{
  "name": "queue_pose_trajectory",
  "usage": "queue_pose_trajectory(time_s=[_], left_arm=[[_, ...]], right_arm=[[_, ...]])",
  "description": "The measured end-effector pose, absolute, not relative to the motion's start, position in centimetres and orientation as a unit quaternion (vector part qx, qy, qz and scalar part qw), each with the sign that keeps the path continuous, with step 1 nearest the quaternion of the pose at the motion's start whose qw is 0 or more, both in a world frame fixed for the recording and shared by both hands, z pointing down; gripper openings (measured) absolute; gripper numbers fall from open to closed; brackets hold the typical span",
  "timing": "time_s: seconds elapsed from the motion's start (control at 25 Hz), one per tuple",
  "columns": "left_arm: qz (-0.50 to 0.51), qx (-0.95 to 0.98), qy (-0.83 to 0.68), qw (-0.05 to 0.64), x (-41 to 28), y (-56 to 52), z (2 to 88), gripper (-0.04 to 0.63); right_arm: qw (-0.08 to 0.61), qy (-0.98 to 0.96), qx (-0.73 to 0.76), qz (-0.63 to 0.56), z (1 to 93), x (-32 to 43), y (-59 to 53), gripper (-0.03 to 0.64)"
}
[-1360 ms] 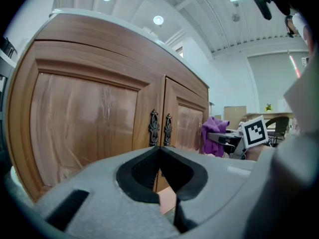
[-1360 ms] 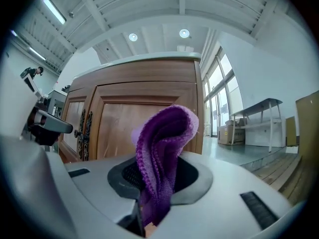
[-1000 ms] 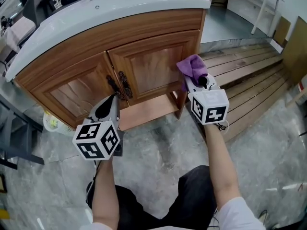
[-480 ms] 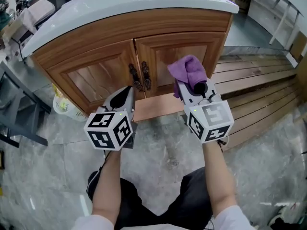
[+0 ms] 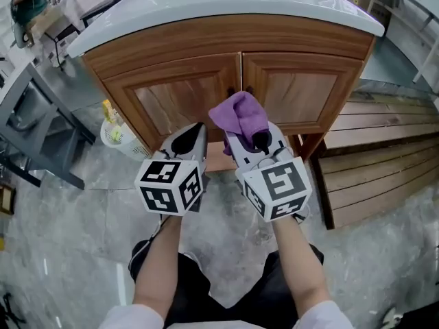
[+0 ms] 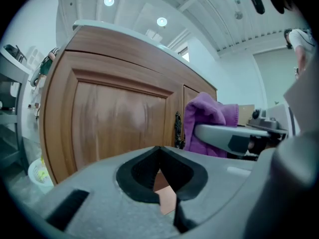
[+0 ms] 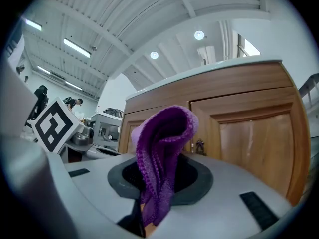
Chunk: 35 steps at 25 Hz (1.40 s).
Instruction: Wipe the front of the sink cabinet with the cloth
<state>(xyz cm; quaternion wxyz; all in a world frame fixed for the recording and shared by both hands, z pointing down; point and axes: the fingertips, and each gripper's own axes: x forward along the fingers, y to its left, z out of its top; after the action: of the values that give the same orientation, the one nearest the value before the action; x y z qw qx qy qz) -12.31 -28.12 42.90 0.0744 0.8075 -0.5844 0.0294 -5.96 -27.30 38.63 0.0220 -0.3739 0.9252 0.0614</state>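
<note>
Purple cloth (image 5: 239, 117) is pinched in the right gripper (image 5: 245, 140), jaws clamped on its lower part, the rest bunched up in a loose fold above them. Left gripper (image 5: 193, 138) has its jaws together with nothing between them, held low beside the right one. Cloth sits in front of the middle of the sink cabinet (image 5: 168, 101), about where the two doors meet near the door handles (image 6: 177, 129); can't tell if it touches the wood, looks just off it.

Step in hand, judged: bring cloth onto the front and start the wipe. To do it well:
- press the fold flat to the wood so fabric, not the jaw tips, meets the panel
- keep the grip firm, the cloth is held only by a narrow bit and could pull out under drag
- long sideways passes, top rail under the white countertop (image 5: 226, 2) first, then down both door panels
- go round the handles rather than over, the fold could snag
- left gripper stays clear of the sweep
</note>
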Motion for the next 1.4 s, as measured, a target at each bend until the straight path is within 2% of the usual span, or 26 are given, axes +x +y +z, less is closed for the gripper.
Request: queue_pose_trajectory(time_s=[0.6, 0.8, 1.4], left_arm=[[0.046, 0.735, -0.673, 0.071, -23.6, -24.6, 44.0, 0.006], [0.035, 0.710, -0.698, 0.090, -27.2, -23.5, 45.5, 0.006], [0.051, 0.687, -0.719, 0.088, -30.4, -23.0, 46.9, 0.006]], right_arm=[[0.037, 0.961, -0.272, 0.025, 42.2, -19.2, -25.1, 0.087], [0.028, 0.966, -0.255, 0.017, 44.4, -23.1, -24.4, 0.087], [0.056, 0.968, -0.244, -0.009, 47.5, -28.5, -25.2, 0.087]])
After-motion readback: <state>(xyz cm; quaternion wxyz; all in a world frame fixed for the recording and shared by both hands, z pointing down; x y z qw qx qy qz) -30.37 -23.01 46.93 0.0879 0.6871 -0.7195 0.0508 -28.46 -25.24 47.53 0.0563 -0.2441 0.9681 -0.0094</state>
